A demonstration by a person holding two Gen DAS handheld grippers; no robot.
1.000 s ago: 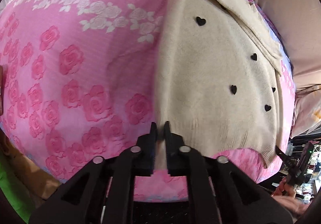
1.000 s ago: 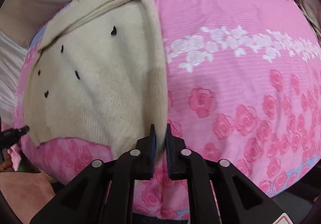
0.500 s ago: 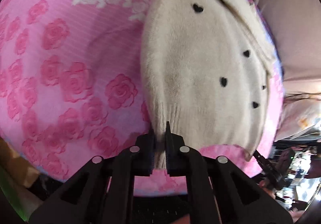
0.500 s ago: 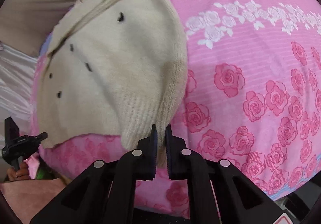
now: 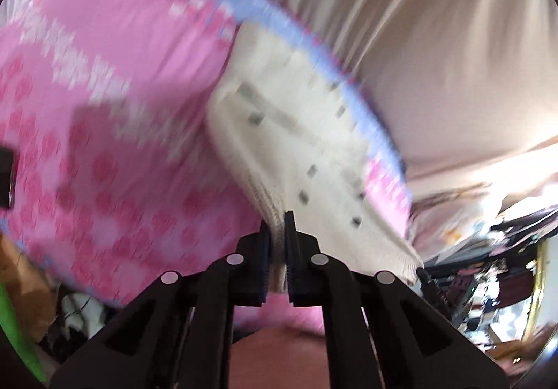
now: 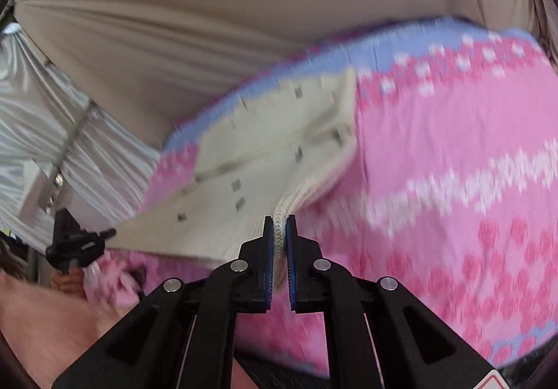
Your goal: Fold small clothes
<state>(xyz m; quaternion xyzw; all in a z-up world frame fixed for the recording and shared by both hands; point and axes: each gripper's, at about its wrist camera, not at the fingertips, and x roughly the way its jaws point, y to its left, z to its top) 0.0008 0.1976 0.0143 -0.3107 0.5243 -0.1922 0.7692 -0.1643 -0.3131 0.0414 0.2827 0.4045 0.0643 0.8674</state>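
Note:
A small cream knit cardigan [image 5: 300, 144] with black heart spots lies on a pink rose-patterned bedspread [image 5: 115, 103]. My left gripper [image 5: 277, 232] is shut on its ribbed hem at the left corner and holds that corner lifted. My right gripper [image 6: 279, 235] is shut on the ribbed hem at the right corner of the cardigan [image 6: 265, 158], also lifted above the bedspread [image 6: 453, 179]. The far part of the cardigan still rests on the bed. Both views are motion-blurred.
Beige curtain fabric [image 5: 436, 40] hangs behind the bed, also in the right wrist view [image 6: 209, 12]. The left gripper [image 6: 75, 242] shows at the lower left of the right wrist view. Clutter [image 5: 488, 267] stands beyond the bed's right side.
Both grippers have lifted the hem corners off the bed and swung them up and forward toward the collar; the cameras now tilt up toward the curtain.

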